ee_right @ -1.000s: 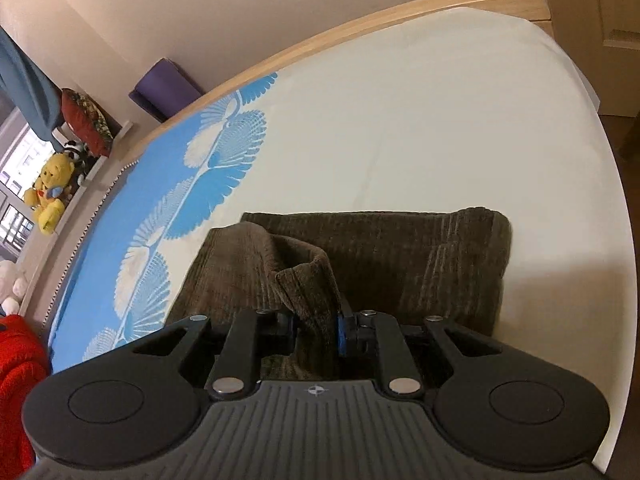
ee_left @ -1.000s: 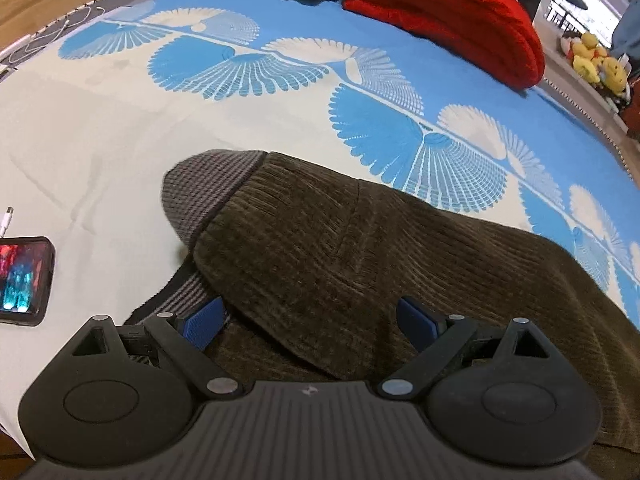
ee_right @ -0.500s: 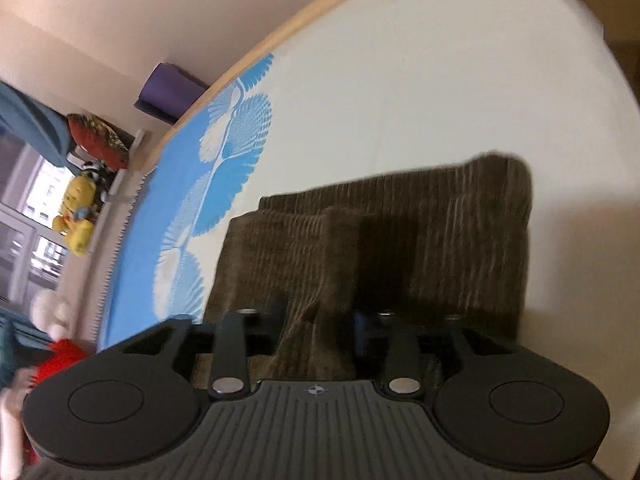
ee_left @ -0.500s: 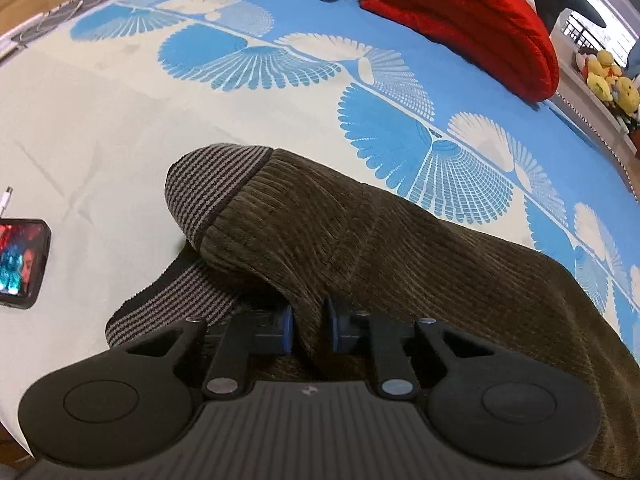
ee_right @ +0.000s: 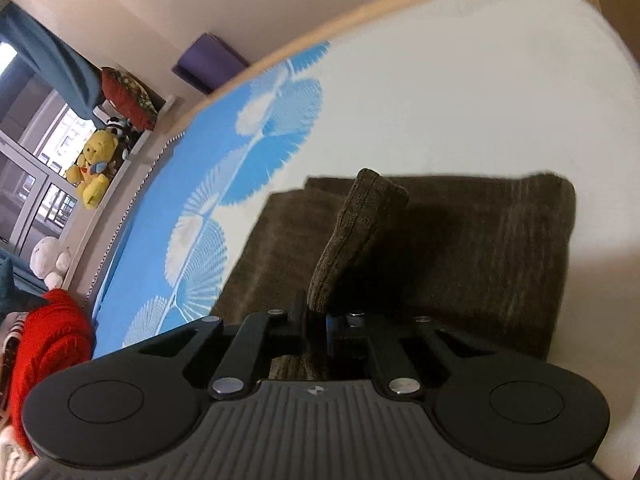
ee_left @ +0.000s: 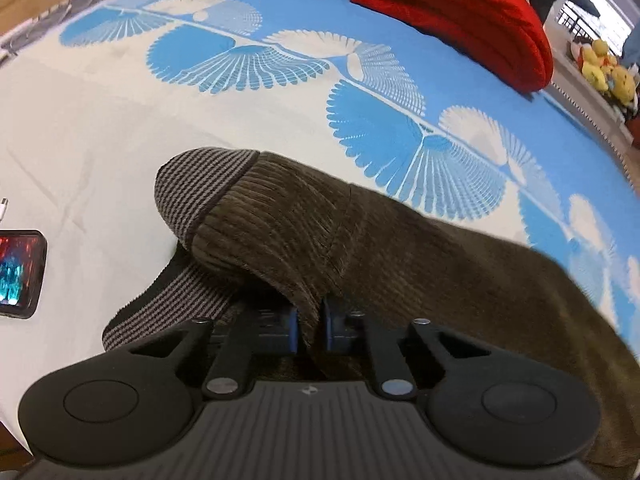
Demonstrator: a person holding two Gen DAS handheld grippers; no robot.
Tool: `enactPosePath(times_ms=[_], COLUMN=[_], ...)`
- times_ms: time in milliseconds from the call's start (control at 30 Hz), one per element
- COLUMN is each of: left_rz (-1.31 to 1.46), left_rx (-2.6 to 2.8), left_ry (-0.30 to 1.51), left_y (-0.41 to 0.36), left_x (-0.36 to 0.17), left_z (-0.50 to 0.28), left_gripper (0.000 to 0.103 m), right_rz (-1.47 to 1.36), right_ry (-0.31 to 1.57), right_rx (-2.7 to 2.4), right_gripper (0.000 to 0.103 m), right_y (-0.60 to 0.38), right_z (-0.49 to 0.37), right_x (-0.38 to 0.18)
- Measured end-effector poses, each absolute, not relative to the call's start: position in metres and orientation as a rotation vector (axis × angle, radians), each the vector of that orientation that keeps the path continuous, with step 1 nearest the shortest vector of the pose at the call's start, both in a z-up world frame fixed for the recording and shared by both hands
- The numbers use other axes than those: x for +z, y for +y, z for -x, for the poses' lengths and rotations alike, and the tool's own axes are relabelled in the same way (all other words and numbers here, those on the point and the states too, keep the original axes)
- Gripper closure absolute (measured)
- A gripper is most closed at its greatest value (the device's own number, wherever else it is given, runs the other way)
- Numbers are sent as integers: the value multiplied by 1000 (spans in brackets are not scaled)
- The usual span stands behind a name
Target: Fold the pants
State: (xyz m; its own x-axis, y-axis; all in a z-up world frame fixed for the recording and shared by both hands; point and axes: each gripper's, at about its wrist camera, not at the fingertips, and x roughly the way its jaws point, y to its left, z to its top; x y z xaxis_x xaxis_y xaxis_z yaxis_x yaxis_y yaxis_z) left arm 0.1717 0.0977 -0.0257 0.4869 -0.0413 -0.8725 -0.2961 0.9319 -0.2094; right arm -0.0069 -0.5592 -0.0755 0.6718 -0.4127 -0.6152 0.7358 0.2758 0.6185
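**Pinching soft corduroy at both ends**

Gripping a fold of the brown corduroy pants (ee_left: pixel 400 248), the left claw (ee_left: pixel 310 326) is closing, its blue pads pressing the cloth between them. The striped waistband (ee_left: pixel 196 196) lies just ahead and to the left of that claw, on the bed (ee_left: pixel 100 140). The right claw (ee_right: pixel 318 330) is closing too, clamped on a raised tuft of the same pants (ee_right: pixel 480 248), whose folded bulk spreads ahead of it. The fabric looks thick, limp and light; it should drape and sag rather than hold shape, and seems grippy enough not to slip. Edges and corners near waistband and hem look the best holds. A phone (ee_left: pixel 18 272) lies well left.
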Motion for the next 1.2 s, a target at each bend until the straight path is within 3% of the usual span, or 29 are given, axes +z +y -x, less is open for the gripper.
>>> enactPosePath(times_ms=[333,467,567,667,767,933,1200], left_rz=[458,529,510,511,500,468,446], left_rx=[97,36,32,55,90,91,96], left_ry=[1005,968,1008,1118,1218,1192,1166], left_y=[116,135,147,158,160,155,157], left_x=[54,79,60,10,-39,-31,-30], left_z=[-220,-192,-152,-120,-110,-108,-93], left_gripper=[98,98,98,99,99,99,98], right_rz=[-923,-898,-883,-893,-923,-990,-970], right_ry=[342,262,207,233,353,530,439], right_rx=[-733,-653,-599,-600,-658,-768,-691], right_gripper=[96,96,96,96,96,96,96], right_y=[-560,-561,-561,-566,-582,-590,-587], right_z=[-78,-74,-35,21,58,78,94], right_x=[14,69,87,64,-1,-99,-60])
